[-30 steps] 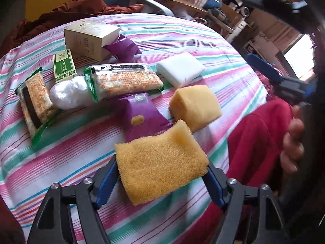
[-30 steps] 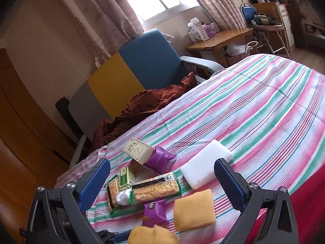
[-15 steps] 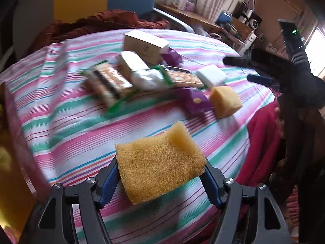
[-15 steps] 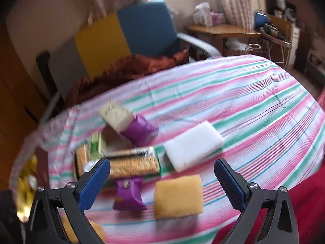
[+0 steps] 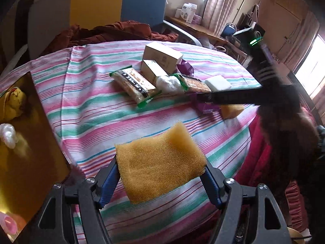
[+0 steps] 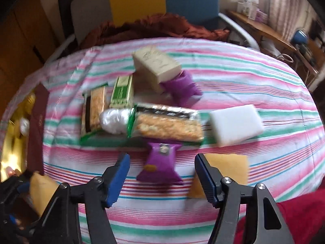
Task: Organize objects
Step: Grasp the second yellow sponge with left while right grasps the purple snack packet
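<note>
Sponge (image 5: 160, 162) held in left view; right view shows purple packet (image 6: 160, 165).

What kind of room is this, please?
Probably a room in a home: a striped cloth covers the surface, pink curtains hang at the window, and an armchair stands beside a cluttered wooden desk.

The right claw (image 6: 162, 178) hangs over the bed (image 6: 264, 77), a small snack packet (image 6: 160, 164) lying between its closing jaws, untouched. A sponge (image 6: 225, 166) lies just right of the claw. Ahead of it lie a long cracker pack (image 6: 168, 126) and, further right, a foam block (image 6: 235, 124). Behind those a box (image 6: 156, 65) rests. At far left the left claw (image 6: 26, 191) holds another sponge (image 6: 40, 189).
</note>
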`<state>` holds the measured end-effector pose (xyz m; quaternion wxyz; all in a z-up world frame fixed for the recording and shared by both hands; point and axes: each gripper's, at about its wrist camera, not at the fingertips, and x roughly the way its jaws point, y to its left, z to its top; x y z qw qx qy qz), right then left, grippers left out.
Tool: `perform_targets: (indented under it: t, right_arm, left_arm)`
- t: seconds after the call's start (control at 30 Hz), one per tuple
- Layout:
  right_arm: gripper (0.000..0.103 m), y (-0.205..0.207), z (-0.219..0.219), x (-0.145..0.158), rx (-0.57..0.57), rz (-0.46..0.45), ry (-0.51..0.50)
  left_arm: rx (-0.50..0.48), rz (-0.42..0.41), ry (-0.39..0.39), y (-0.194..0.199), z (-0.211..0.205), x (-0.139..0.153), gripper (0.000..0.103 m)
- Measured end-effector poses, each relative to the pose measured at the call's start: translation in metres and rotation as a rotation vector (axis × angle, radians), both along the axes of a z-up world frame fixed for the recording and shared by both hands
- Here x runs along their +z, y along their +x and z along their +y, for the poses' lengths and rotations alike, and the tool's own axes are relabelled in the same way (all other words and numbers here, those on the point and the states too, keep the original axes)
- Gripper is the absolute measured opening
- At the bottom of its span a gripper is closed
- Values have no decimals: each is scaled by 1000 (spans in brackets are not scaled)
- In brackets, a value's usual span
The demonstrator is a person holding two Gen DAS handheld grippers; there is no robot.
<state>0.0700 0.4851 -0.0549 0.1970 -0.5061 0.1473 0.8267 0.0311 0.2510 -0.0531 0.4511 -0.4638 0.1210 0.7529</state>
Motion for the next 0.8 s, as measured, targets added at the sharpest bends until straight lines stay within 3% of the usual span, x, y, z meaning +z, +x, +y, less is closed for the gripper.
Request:
perform_targets:
  t: [0.03,0.17,0.27,0.4,0.57,0.8]
  right_arm:
    - [64,-5,-1,-6,-2,-26,4]
    - [38,-18,4,-35,-10,-122,9]
    - [37,-15,2,-36,-3,-123,29]
    - [36,-4,-12,-9,27,-49,71]
    - [36,8,-40,19,100,52,54]
    - [36,-17,-91,45,243,165,23]
  left_arm:
    - [4,0,4,0,-2,1,74]
    - [24,1,23,-2,-13,5,74]
    - [39,2,37,-4,-19,9,74]
    - [60,8,64,-7,-29,16,74]
    - [105,15,92,-12,-48,27,74]
    - [267,45,132,-40,-102,48,74]
